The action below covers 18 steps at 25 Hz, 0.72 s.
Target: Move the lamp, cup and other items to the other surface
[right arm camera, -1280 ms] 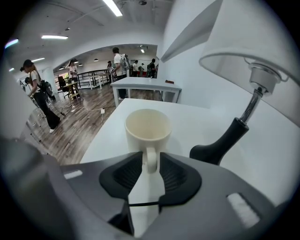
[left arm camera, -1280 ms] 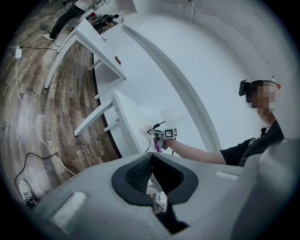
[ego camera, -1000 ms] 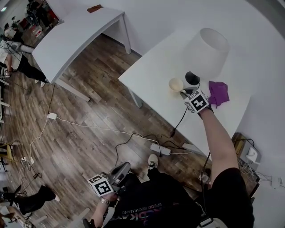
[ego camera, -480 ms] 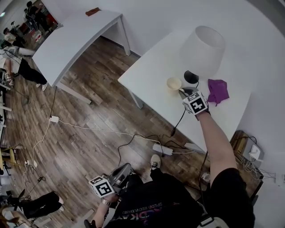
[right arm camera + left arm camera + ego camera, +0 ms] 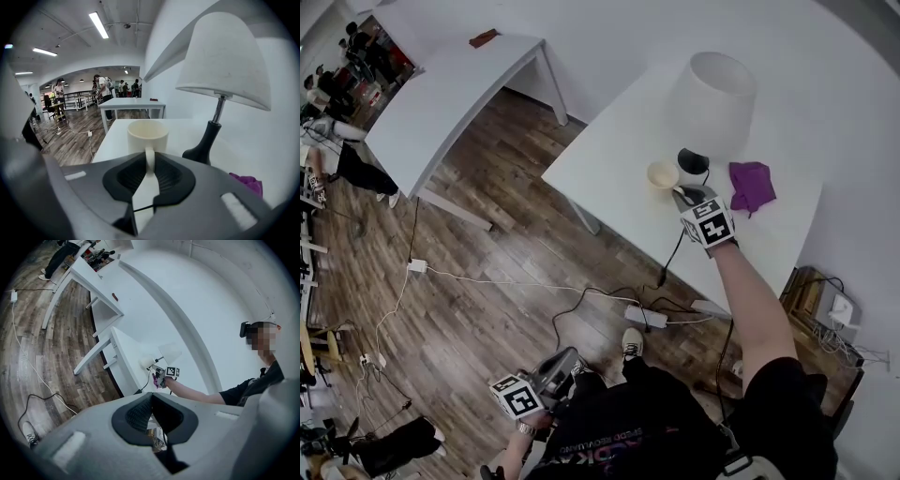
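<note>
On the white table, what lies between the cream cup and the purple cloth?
The black base of the white-shaded lamp stands between the cream ceramic cup and the crumpled purple cloth, clearest in the right gripper view.

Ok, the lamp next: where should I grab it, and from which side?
Take the lamp by its slim black neck, under the shade, coming in level from the near side. The shade is too wide for the jaws and overhangs the base, blocking a reach from above.
</note>
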{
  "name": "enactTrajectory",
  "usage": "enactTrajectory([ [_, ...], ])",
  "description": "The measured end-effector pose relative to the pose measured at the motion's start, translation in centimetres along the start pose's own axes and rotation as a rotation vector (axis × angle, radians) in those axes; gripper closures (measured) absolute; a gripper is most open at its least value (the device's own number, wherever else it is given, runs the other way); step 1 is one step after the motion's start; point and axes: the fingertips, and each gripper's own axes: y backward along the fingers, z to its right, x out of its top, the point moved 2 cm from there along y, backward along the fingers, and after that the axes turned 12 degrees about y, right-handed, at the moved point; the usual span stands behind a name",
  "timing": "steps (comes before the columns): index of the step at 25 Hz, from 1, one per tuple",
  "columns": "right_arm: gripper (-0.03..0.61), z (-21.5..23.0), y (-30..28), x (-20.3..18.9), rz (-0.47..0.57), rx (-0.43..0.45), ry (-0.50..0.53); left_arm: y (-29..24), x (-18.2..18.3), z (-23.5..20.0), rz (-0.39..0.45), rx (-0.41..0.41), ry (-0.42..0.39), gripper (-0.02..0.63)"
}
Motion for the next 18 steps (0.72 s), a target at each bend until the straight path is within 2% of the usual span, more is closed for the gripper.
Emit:
enactTrajectory([
  [10,0.528,-0.6,3.7,1.6,0.083,-0.044,-0.043,-0.1,0.4,0.3,-0.046,-0.024,-0.019,0.617],
  [18,0.528,-2.2,8.1,2.1,0.124,-0.129,-0.1,1.1,1.6,0.3,-0.118,-0.07,-0.054,0.617],
])
